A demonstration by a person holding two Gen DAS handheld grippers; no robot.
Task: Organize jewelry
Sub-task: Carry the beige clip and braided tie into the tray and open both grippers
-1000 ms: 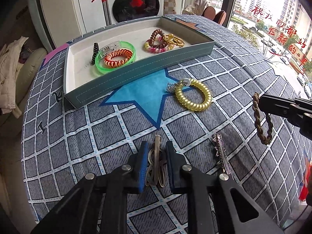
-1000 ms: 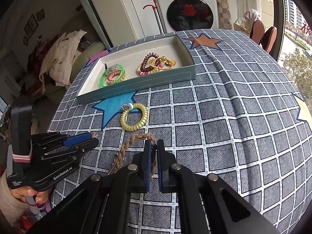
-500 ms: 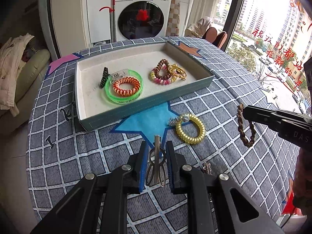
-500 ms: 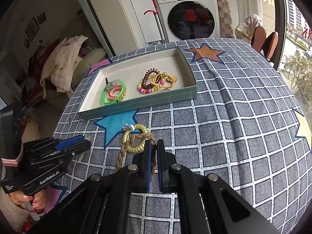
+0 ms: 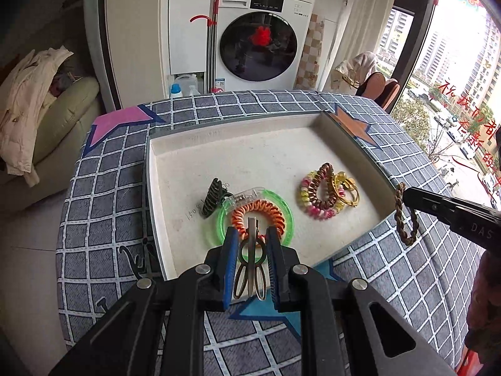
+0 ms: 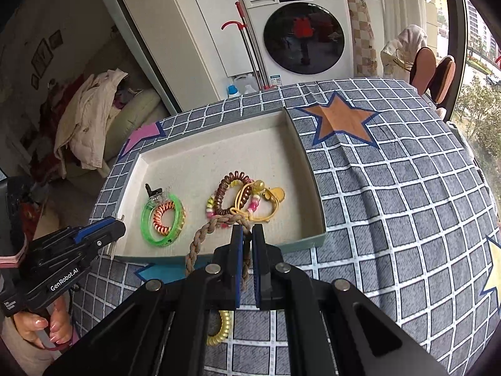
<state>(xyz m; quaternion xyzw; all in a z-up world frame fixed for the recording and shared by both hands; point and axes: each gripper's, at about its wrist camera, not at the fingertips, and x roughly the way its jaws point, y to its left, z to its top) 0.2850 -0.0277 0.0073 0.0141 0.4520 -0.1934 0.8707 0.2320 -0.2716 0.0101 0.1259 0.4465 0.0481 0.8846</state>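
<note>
My left gripper is shut on a metal hair clip and holds it above the near edge of the grey tray, over the green bangle and orange spiral tie. My right gripper is shut on a braided brown bracelet and holds it over the tray's near wall; it also shows in the left wrist view. The tray holds a black claw clip, a brown spiral tie with beads and yellow pieces.
A yellow spiral hair tie lies on the checked tablecloth below my right gripper. A washing machine and a sofa with clothes stand beyond the table.
Both grippers have moved forward and up toward the tray, each carrying its item. The left now hangs over the tray's near edge; the right is at the tray's front wall.
</note>
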